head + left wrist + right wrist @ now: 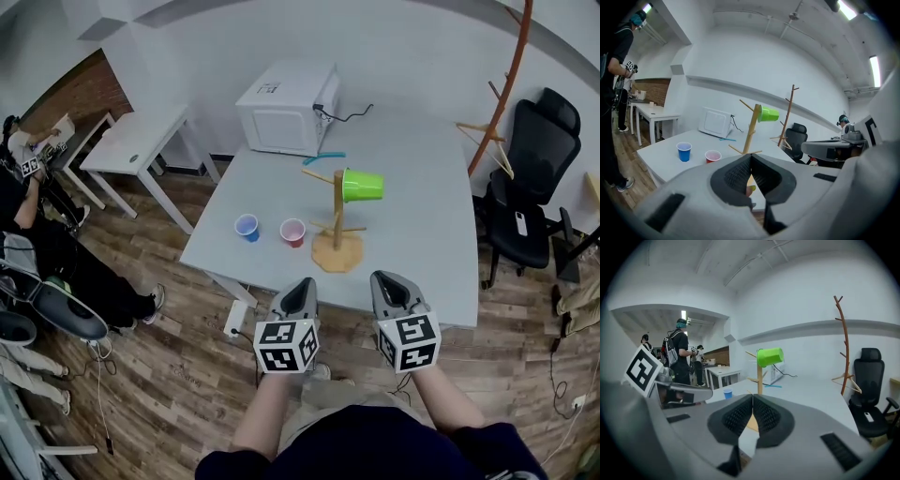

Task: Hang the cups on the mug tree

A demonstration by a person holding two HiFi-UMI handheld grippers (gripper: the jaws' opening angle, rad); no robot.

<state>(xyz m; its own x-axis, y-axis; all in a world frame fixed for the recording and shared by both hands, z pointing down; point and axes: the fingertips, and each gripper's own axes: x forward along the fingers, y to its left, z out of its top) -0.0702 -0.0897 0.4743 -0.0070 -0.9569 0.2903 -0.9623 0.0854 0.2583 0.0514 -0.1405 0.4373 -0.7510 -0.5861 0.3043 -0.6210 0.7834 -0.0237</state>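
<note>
While we look down from the head view, the left gripper [302,287] and the right gripper [389,281] sit side by side at lower centre, by the near edge of the table [422,244]. At frame centre the mug tree [337,230] stands upright on the table. A green cup [362,185] hangs on its side from an upper peg. Left of the tree, a red cup [292,232] and a blue cup [247,227] stand upright on the table, near each other but apart. A microwave [286,108] sits at upper centre.

From the left gripper view, we see its jaws closed together on nothing. The blue and red cups are at middle left, the tree above the jaws.

From the right gripper view, its jaws likewise meet, empty. The tree with the green cup stands just above them, and the blue cup is to its left.
</note>
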